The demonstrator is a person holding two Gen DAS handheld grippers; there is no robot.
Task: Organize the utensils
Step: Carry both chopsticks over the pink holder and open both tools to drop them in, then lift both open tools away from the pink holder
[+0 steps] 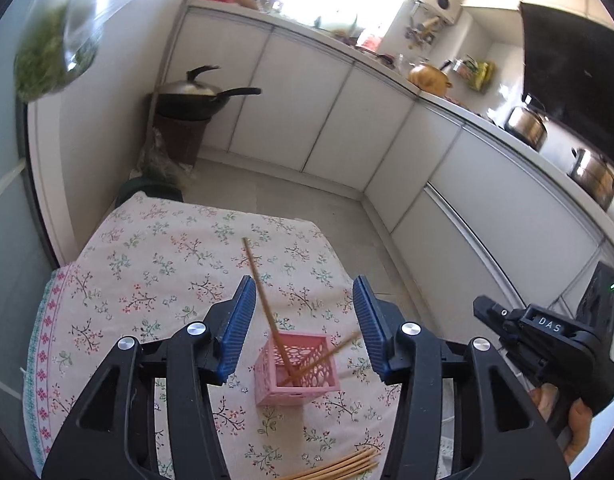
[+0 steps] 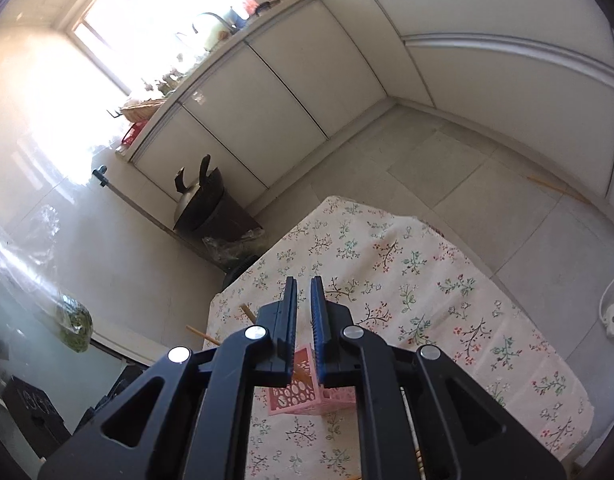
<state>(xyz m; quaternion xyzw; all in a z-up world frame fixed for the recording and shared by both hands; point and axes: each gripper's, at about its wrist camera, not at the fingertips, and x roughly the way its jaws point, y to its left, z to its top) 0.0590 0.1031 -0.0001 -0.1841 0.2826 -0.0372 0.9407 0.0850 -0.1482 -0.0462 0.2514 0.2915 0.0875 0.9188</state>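
1. The desk (image 1: 155, 264), draped in a floral cloth, carries everything.
2. The pink perforated plastic holder (image 1: 297, 372) is seen near its front, two wooden chopsticks (image 1: 263, 300) leaning inside.
3. More loose chopsticks (image 1: 339, 466) are best lifted singly and lowered upright.
4. Left gripper (image 1: 303, 320) fingers are spread wide and empty; right gripper (image 2: 303, 320) fingers are nearly closed, nothing between.

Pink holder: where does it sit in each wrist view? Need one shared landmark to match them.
Left wrist: pink holder low centre, between the open fingers, two chopsticks in it.
Right wrist: pink holder low centre, partly hidden behind the nearly closed fingers.
Shared landmark: the wok on its stand by the white cabinets.
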